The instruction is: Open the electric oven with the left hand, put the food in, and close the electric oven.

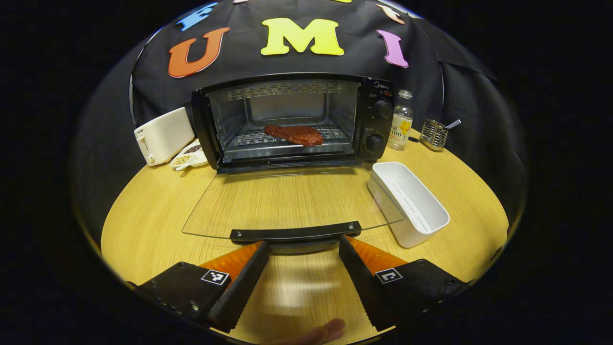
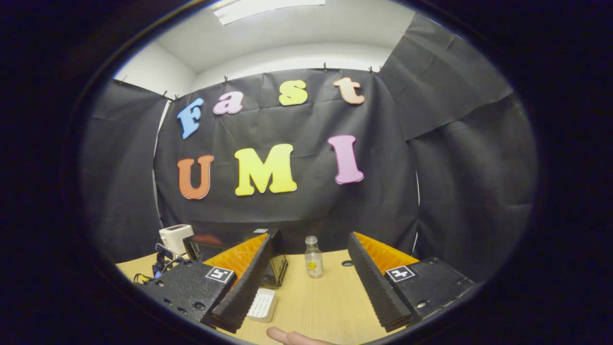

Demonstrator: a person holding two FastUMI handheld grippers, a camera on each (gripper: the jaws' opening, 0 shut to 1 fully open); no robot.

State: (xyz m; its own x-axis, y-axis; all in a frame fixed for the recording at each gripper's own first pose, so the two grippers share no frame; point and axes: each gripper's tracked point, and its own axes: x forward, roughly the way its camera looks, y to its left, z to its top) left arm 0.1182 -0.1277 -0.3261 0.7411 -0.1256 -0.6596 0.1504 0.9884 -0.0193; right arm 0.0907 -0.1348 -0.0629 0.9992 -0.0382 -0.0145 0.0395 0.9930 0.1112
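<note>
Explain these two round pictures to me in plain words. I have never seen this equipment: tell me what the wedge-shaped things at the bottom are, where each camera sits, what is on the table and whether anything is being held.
There is no robot here. A person holds a two-finger gripper in each hand, and a camera rides on each one, looking forward along its fingers.

In the left gripper view, the left gripper is open, its fingers just below the handle of the oven's lowered glass door. Nothing is gripped. The food lies on the rack inside the electric oven. On the table stand a toaster, a white tray, a bottle and a wire holder.

In the right gripper view, the right gripper is open, empty and aimed at the booth wall.
</note>
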